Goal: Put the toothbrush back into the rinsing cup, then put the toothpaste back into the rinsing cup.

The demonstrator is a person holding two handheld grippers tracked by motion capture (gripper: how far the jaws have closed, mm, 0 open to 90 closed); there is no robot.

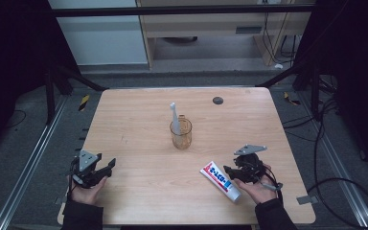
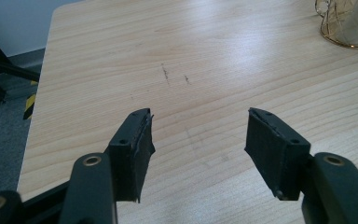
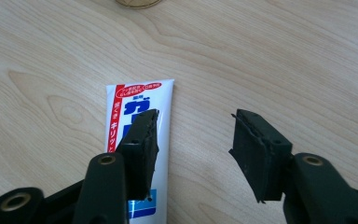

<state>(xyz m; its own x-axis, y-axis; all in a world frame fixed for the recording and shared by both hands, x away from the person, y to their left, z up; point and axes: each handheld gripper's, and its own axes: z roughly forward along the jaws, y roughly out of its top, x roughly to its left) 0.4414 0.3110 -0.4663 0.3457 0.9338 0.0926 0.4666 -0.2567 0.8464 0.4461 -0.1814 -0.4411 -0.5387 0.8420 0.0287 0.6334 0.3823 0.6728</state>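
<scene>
A white toothpaste tube (image 1: 220,180) with red and blue print lies flat on the wooden table (image 1: 139,115), near the front right. My right gripper (image 1: 230,171) hovers just to its right, jaws open with nothing between them. In the right gripper view the tube (image 3: 140,100) lies under the left jaw and my right gripper (image 3: 193,149) has bare wood in its gap. A clear amber glass cup (image 1: 180,133) stands mid-table with a white toothbrush (image 1: 174,115) upright in it. My left gripper (image 1: 106,166) rests open at the front left; in its own view my left gripper (image 2: 198,149) holds nothing.
A small dark round disc (image 1: 217,100) sits near the table's far edge. The cup's gold-rimmed base (image 2: 349,25) shows at the top right of the left gripper view. Metal rails and cables run along the floor on both sides of the table.
</scene>
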